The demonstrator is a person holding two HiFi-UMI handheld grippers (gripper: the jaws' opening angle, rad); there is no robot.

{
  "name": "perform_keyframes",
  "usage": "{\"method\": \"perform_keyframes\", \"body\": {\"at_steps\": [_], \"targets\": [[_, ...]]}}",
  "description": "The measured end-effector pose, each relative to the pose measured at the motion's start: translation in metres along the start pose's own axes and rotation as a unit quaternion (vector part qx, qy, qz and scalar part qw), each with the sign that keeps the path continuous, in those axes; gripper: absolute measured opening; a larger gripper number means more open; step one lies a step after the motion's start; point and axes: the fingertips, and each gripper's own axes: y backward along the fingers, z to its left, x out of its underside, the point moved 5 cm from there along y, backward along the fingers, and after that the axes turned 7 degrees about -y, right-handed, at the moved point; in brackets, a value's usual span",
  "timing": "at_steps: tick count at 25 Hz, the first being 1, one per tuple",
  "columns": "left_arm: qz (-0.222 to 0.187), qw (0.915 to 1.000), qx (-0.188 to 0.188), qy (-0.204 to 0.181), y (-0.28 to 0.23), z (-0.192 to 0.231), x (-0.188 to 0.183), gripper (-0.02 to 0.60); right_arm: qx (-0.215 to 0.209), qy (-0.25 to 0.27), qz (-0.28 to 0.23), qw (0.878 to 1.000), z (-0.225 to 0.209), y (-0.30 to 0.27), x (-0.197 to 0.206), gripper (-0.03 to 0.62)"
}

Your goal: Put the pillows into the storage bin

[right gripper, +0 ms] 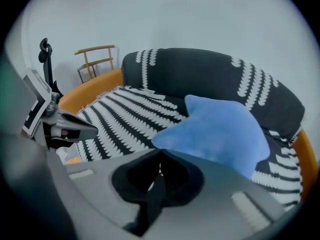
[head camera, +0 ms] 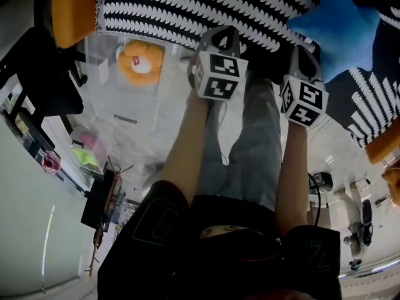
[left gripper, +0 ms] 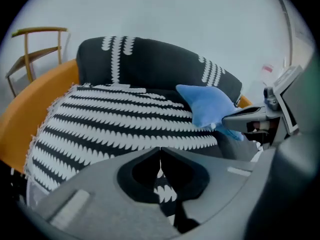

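A blue star-shaped pillow lies on the sofa's black-and-white patterned throw. In the right gripper view the blue pillow sits just beyond the jaws. From the left gripper view the blue pillow is off to the right. A clear storage bin stands on the floor at the left, with an orange plush pillow inside. My left gripper and right gripper hover side by side at the sofa's front edge. Both are shut with nothing between their jaws.
The sofa has an orange base and a dark patterned backrest. A wooden chair stands behind it by the wall. A black chair and small clutter are on the floor at the left. The person's legs are below the grippers.
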Motion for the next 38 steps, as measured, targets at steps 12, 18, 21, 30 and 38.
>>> {"method": "perform_keyframes", "body": {"at_steps": [12,18,21,30,38], "targets": [[0.035,0.984,0.061,-0.164,-0.067,-0.097,-0.077,0.283,0.062,-0.115,0.02,0.991,-0.129,0.029,0.045,0.275],[0.065,0.9695,0.075,-0.224,-0.096,-0.117,-0.09,0.33,0.024,-0.133,0.085,0.987,-0.153,0.005,0.073,0.36],[0.076,0.9661,0.081,-0.233,-0.113,-0.12,-0.095,0.33,0.002,-0.132,0.102,0.986,-0.152,-0.011,0.075,0.364],[0.137,0.9472,0.109,-0.268,-0.135,-0.118,-0.088,0.314,-0.048,-0.142,0.13,0.98,-0.141,-0.039,0.069,0.364],[0.166,0.9625,0.116,-0.181,-0.145,-0.12,-0.082,0.213,-0.056,-0.112,0.109,0.986,-0.143,-0.042,0.051,0.256]]}}
